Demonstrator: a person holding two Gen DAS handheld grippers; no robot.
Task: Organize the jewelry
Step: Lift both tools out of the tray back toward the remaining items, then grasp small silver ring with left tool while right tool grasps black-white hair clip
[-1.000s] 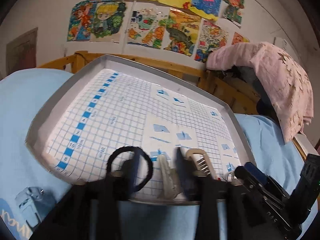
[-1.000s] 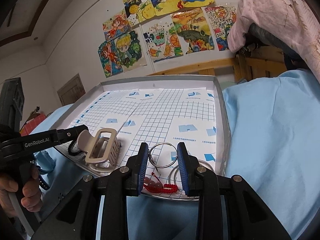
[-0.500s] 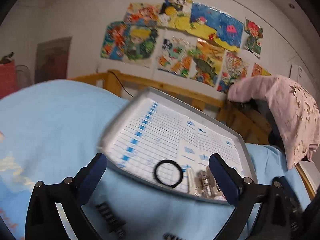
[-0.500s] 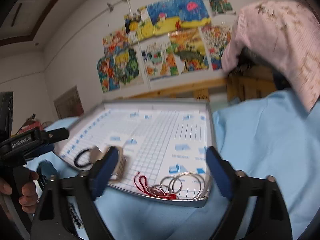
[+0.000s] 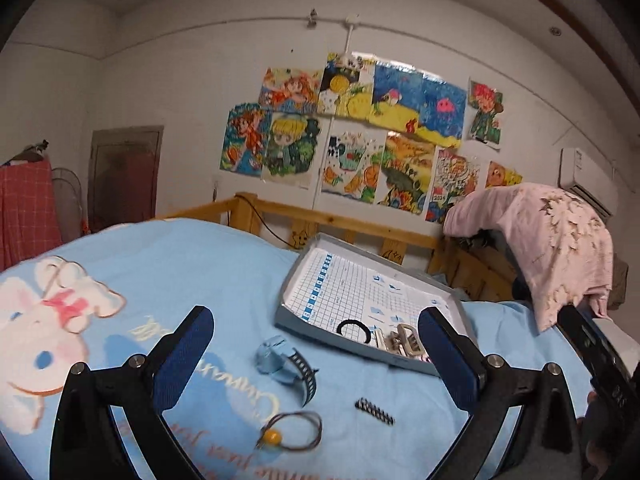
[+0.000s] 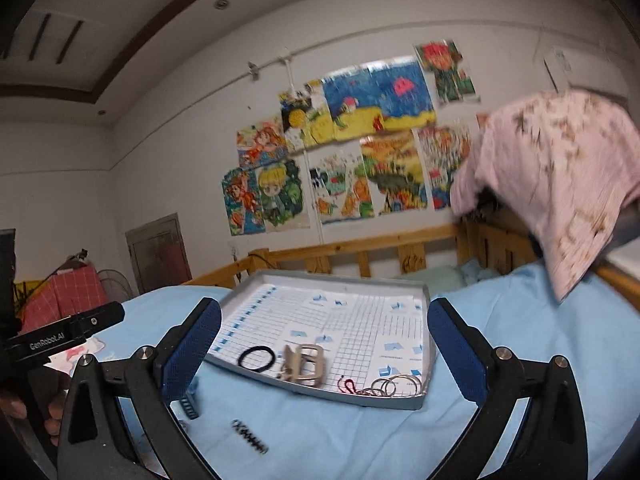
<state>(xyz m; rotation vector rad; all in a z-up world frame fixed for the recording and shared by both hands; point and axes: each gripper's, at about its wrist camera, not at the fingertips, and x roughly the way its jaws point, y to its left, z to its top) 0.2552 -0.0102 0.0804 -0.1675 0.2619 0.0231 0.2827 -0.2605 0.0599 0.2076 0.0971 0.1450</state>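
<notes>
A grey tray (image 5: 298, 280) (image 6: 400, 402) with grid paper lies on the blue bedspread. It holds a black hair tie (image 5: 352, 327) (image 6: 257, 359), a beige claw clip (image 5: 404, 342) (image 6: 306, 364), a red string bracelet (image 6: 349, 385) and silver rings (image 6: 394, 384). On the bedspread lie a blue claw clip (image 5: 280, 362), a brown cord bracelet with a yellow bead (image 5: 292, 430) and a small black comb clip (image 5: 375, 411) (image 6: 250, 436). My left gripper (image 5: 316, 360) and right gripper (image 6: 324, 356) are both open and empty, held back from the tray.
A wooden bed rail (image 5: 360, 228) runs behind the tray. A pink cloth (image 5: 552, 240) hangs at the right. The other gripper's handle shows at the left of the right wrist view (image 6: 60, 332).
Both grippers opened wide and pulled back from the tray. The hair tie and beige clip now lie in the tray, the rings and red bracelet too.
</notes>
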